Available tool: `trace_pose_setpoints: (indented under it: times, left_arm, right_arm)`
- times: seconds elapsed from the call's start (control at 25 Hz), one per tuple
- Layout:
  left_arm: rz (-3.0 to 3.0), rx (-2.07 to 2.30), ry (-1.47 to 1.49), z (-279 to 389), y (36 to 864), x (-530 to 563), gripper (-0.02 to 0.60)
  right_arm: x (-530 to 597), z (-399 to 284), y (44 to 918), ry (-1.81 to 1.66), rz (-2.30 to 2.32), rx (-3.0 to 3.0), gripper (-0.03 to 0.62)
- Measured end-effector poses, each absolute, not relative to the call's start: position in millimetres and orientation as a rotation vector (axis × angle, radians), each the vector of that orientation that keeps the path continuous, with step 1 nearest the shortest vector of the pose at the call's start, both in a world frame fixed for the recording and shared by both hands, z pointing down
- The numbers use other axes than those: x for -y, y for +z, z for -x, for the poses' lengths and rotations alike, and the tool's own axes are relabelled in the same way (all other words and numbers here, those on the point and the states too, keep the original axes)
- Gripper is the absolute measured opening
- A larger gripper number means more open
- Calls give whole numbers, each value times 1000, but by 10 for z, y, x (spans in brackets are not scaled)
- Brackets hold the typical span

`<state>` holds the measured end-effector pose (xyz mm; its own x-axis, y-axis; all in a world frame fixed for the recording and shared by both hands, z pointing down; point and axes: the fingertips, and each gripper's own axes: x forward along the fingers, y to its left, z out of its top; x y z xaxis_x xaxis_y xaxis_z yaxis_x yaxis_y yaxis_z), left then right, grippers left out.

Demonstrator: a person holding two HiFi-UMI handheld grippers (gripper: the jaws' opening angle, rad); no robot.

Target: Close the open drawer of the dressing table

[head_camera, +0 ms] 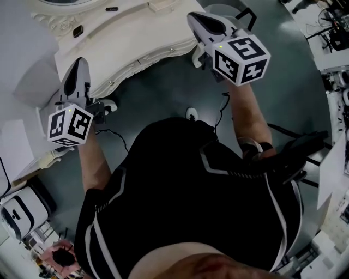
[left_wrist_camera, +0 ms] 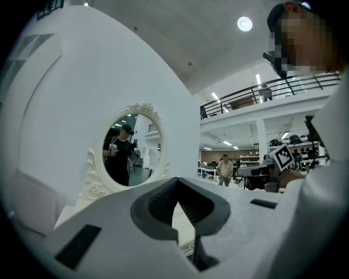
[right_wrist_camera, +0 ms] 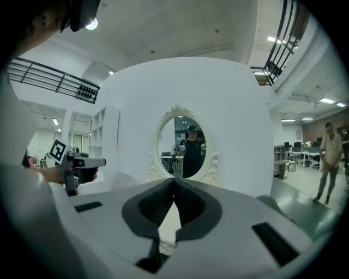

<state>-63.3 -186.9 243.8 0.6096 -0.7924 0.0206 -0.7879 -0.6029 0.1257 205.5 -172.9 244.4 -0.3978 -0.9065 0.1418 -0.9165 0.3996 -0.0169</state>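
The white dressing table (head_camera: 117,41) with carved trim runs across the top left of the head view, and its oval mirror (left_wrist_camera: 131,152) (right_wrist_camera: 185,144) reflects the person. From this angle the drawer front stays hidden below the carved front edge (head_camera: 143,61). My left gripper (head_camera: 79,66) hovers at the table's left end, jaws shut on nothing (left_wrist_camera: 177,184). Over the table's right end my right gripper (head_camera: 197,20) is also shut and empty (right_wrist_camera: 174,184). Both point toward the mirror, apart from the table.
The person's body fills the lower middle of the head view, standing on a grey floor with black cables (head_camera: 221,111). A grey seat (head_camera: 224,11) stands right of the table. White boxes (head_camera: 22,210) sit lower left. People stand far off (right_wrist_camera: 329,158).
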Motion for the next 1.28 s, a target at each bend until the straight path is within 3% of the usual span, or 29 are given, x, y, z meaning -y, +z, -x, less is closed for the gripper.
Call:
trace_pose_setpoints:
  times: [1.28]
  left_arm:
    - [-2698, 1396, -45, 920, 2398, 2023, 0]
  right_arm:
    - [1705, -1742, 2313, 57, -1711, 2453, 3]
